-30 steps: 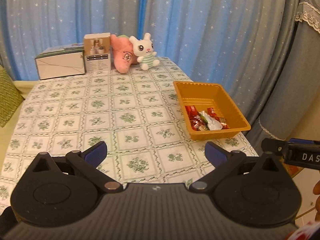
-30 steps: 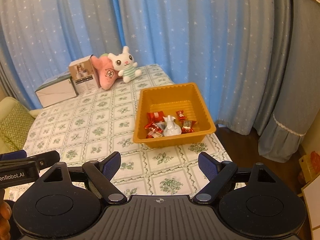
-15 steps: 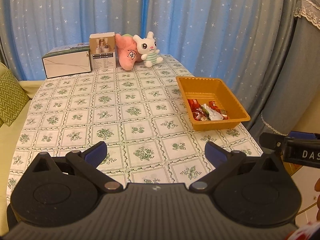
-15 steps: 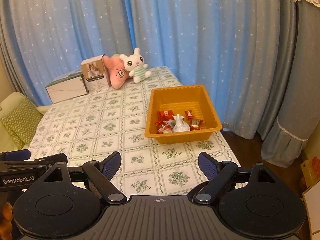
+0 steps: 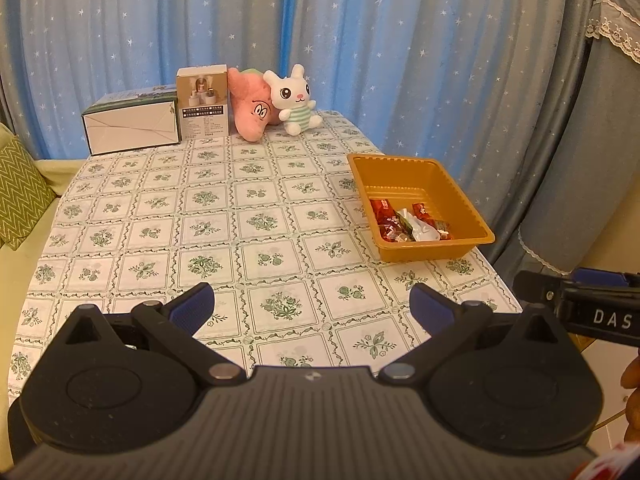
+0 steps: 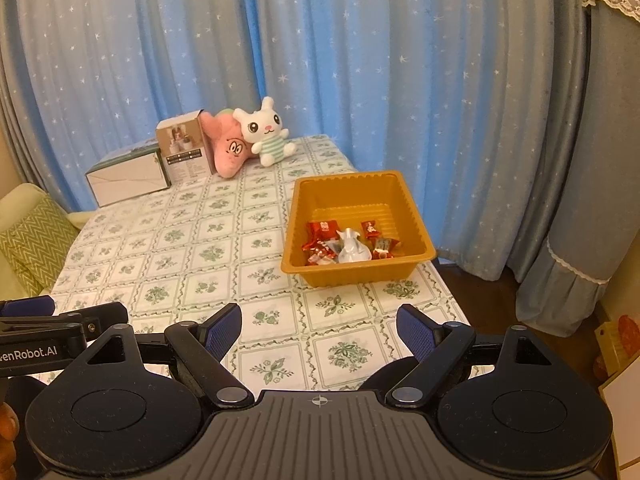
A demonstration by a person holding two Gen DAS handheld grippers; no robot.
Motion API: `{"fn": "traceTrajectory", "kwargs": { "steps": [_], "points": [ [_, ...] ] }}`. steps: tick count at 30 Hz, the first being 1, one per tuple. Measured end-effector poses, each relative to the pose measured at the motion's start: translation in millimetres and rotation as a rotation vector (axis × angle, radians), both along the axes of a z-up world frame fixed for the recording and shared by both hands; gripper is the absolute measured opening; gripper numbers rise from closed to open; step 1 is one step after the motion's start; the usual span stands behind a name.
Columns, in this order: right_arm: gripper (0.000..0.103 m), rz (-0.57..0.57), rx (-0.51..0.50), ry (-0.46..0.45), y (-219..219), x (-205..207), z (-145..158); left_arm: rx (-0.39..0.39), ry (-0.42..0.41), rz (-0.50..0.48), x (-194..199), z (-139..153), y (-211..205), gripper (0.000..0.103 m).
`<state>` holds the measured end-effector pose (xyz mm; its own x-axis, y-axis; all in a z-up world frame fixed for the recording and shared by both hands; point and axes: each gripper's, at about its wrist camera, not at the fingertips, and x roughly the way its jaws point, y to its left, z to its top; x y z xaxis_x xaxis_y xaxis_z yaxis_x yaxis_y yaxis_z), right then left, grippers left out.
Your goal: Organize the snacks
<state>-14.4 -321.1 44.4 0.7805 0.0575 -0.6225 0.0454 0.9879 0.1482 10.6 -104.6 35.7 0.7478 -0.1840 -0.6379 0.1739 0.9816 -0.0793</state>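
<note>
An orange tray (image 5: 460, 195) stands near the table's right edge and holds several red-wrapped snacks (image 5: 381, 208) and a white wrapper (image 5: 422, 230). In the right wrist view the tray (image 6: 416, 216) holds the same red snacks (image 6: 323, 229) and white wrapper (image 6: 352, 248). My left gripper (image 5: 311, 306) is open and empty, held above the table's near edge, well back from the tray. My right gripper (image 6: 319, 331) is open and empty, also over the near edge, facing the tray.
A floral tablecloth (image 5: 208, 216) covers the table. At the far end stand a white box (image 5: 130, 132), a small carton (image 5: 203, 107), a pink plush (image 5: 252, 109) and a white bunny plush (image 5: 294, 100). Blue curtains hang behind. A green cushion (image 5: 18, 192) lies left.
Both grippers have pulled back and risen away from the tray, so more of the table shows. Both stay open. The tray and snacks have not moved.
</note>
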Motion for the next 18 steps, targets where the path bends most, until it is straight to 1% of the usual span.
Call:
{"fn": "traceTrajectory", "kwargs": {
  "steps": [18],
  "points": [
    [0.084, 0.003, -0.001, 0.005, -0.2, 0.5, -2.5, -0.002, 0.0, -0.001, -0.4, -3.1, 0.4, 0.103]
  ]
}}
